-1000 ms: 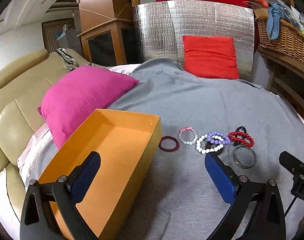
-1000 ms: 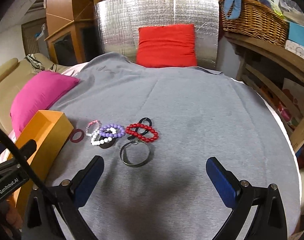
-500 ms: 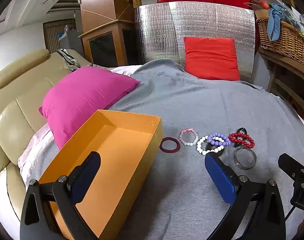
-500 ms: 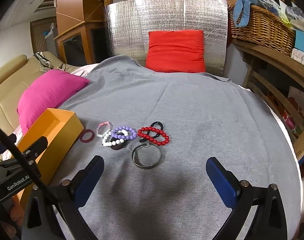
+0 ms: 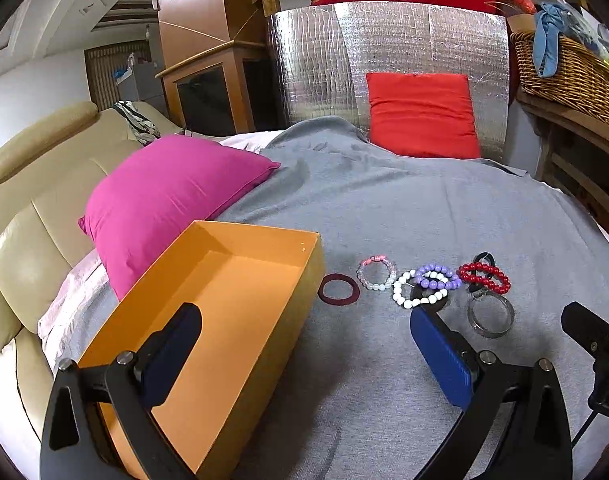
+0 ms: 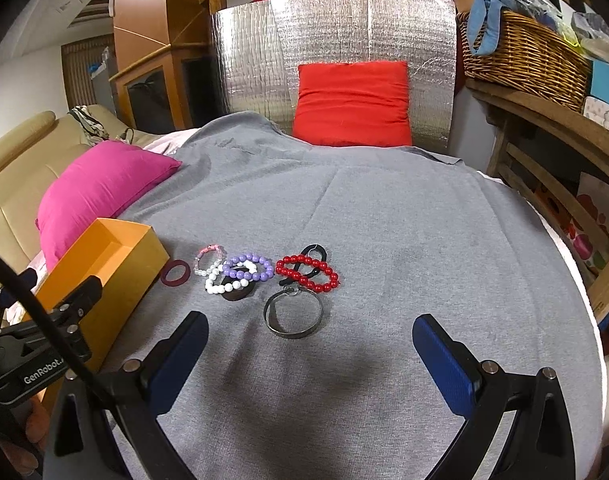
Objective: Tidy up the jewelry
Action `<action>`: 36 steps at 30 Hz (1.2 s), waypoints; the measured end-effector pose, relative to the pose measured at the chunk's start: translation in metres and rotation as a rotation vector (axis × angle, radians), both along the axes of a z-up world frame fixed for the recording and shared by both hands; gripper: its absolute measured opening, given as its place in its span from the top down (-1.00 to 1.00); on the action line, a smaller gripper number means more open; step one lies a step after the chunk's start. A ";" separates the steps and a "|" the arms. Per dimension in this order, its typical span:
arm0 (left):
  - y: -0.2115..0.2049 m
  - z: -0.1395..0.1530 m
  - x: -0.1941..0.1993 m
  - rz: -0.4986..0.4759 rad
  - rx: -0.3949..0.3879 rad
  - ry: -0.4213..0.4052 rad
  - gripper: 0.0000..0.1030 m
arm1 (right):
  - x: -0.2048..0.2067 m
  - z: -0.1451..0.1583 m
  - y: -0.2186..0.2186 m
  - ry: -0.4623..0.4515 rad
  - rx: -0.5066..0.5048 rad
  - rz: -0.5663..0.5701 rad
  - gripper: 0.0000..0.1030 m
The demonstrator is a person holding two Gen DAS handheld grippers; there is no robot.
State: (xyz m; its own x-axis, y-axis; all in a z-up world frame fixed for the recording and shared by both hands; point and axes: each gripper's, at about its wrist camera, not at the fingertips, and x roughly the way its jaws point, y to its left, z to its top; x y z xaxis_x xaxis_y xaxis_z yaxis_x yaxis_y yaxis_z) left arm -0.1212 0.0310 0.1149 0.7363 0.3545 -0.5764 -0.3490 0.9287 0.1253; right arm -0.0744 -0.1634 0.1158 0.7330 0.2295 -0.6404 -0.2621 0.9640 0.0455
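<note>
On my far left I see the pink pillow [image 5: 172, 196] resting against the beige sofa [image 5: 32, 200], and just beside it the orange box [image 5: 264, 236], open-topped with nothing visible inside. My left gripper [image 5: 304, 352] hangs over the box's near right corner — fingers spread wide apart, nothing between them, one blue pad above the box floor and the other above the grey cloth [image 5: 404, 208].

Moving right along the cloth, the jewelry lies in a row: a dark red ring [image 5: 339, 289] just beside the box wall, then a pale bead bracelet with a pink knot [image 5: 376, 273], then a white bead bracelet [image 5: 414, 292] overlapping a purple bead bracelet [image 5: 438, 276], with a dark band [image 6: 236, 294] partly under them. Next comes a red bead bracelet [image 5: 484, 277] lying across a black loop [image 5: 483, 258], and just in front of it a metal bangle [image 5: 490, 316].

From the right wrist view, my right gripper [image 6: 310, 364] is held above bare cloth near the bangle — its fingers also wide apart and holding nothing.

At the far end a red cushion [image 6: 352, 104] leans on a silver foil panel [image 6: 332, 40]; a wicker basket [image 6: 524, 52] sits on the wooden shelf at right.
</note>
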 end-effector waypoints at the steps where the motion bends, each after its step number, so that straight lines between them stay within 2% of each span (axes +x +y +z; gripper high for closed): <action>1: 0.000 0.000 0.000 0.000 0.000 0.000 -1.00 | 0.000 0.000 0.000 0.000 0.001 0.001 -1.00; 13: 0.006 -0.004 0.006 0.018 0.001 0.027 -1.00 | 0.018 -0.017 0.000 0.077 0.021 0.013 -0.97; 21: 0.025 -0.012 0.015 0.078 -0.020 0.068 -1.00 | 0.054 -0.062 0.011 0.233 0.024 0.040 -0.71; 25: 0.030 -0.016 0.020 0.088 -0.024 0.075 -1.00 | 0.066 -0.082 0.024 0.264 -0.017 0.054 -0.60; 27: 0.028 -0.017 0.023 0.080 -0.015 0.079 -1.00 | 0.070 -0.089 0.028 0.268 -0.025 0.057 -0.45; 31: 0.022 -0.018 0.028 0.048 -0.010 0.079 -1.00 | 0.077 -0.098 0.036 0.243 -0.080 0.034 -0.29; 36: 0.012 -0.016 0.035 -0.009 -0.017 0.061 -1.00 | 0.079 -0.098 0.034 0.214 -0.079 0.020 0.14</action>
State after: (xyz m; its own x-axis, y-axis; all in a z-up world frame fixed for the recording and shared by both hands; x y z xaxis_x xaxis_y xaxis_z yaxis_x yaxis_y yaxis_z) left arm -0.0864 0.0434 0.0987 0.7030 0.3374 -0.6260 -0.3326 0.9341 0.1300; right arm 0.0046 -0.1291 0.0179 0.5746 0.1860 -0.7970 -0.2741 0.9613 0.0268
